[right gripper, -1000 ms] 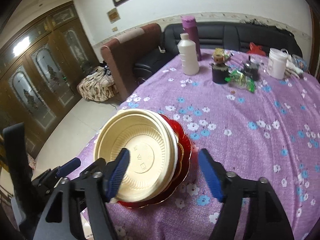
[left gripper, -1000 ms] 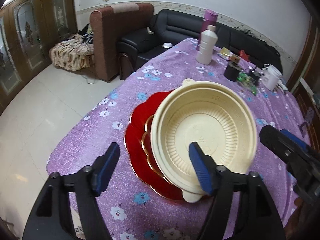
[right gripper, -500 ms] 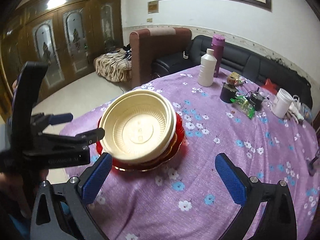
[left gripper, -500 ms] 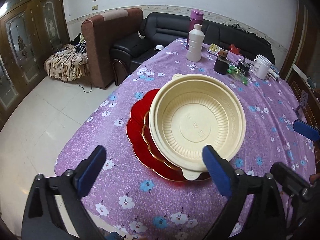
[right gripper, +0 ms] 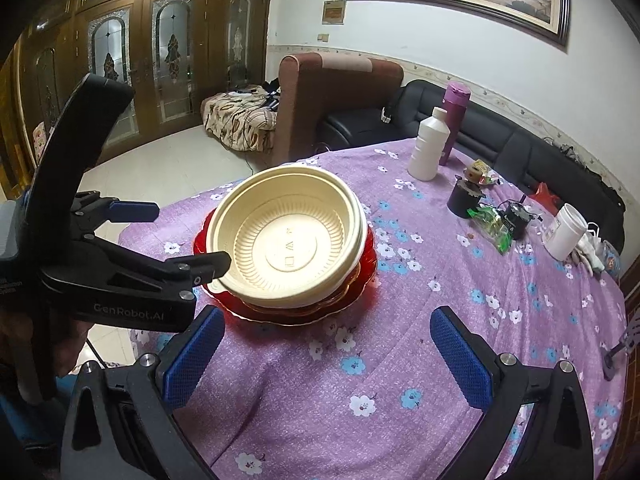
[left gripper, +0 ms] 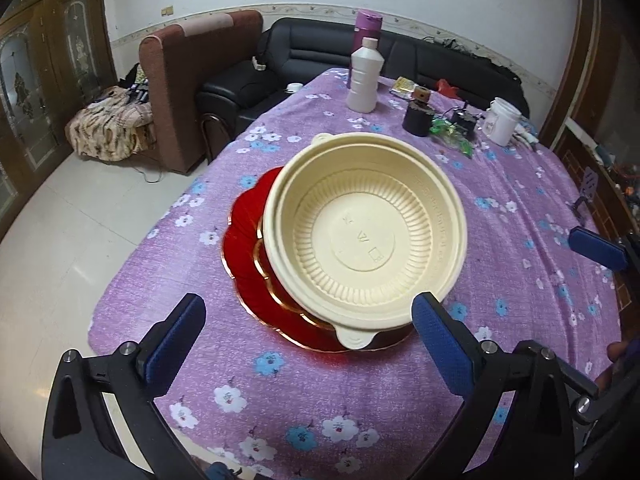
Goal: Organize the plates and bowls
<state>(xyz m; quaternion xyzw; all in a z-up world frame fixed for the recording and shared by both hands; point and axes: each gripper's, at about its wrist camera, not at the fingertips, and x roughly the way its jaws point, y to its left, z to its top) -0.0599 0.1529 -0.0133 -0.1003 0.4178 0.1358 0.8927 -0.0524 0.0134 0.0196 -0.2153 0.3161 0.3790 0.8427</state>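
A cream ribbed plastic bowl (left gripper: 366, 236) sits nested on a stack with a red gold-rimmed scalloped plate (left gripper: 248, 256) at the bottom, on the purple flowered tablecloth. The bowl (right gripper: 288, 242) and the red plate (right gripper: 362, 276) also show in the right wrist view. My left gripper (left gripper: 308, 340) is open and empty, just short of the stack's near edge. My right gripper (right gripper: 326, 356) is open and empty, held back from the stack over the cloth. The left gripper's body (right gripper: 120, 268) shows at the left of the right wrist view.
At the table's far end stand a white bottle (left gripper: 364, 78), a purple flask (left gripper: 367, 26), a dark jar (left gripper: 416, 120), green wrappers (left gripper: 452, 134) and a white tub (left gripper: 502, 120). A brown armchair (left gripper: 192, 80) and a black sofa (left gripper: 304, 56) lie beyond the table.
Both grippers have opened wide and drawn back and up from the stack. The bowl stays resting on the plates.
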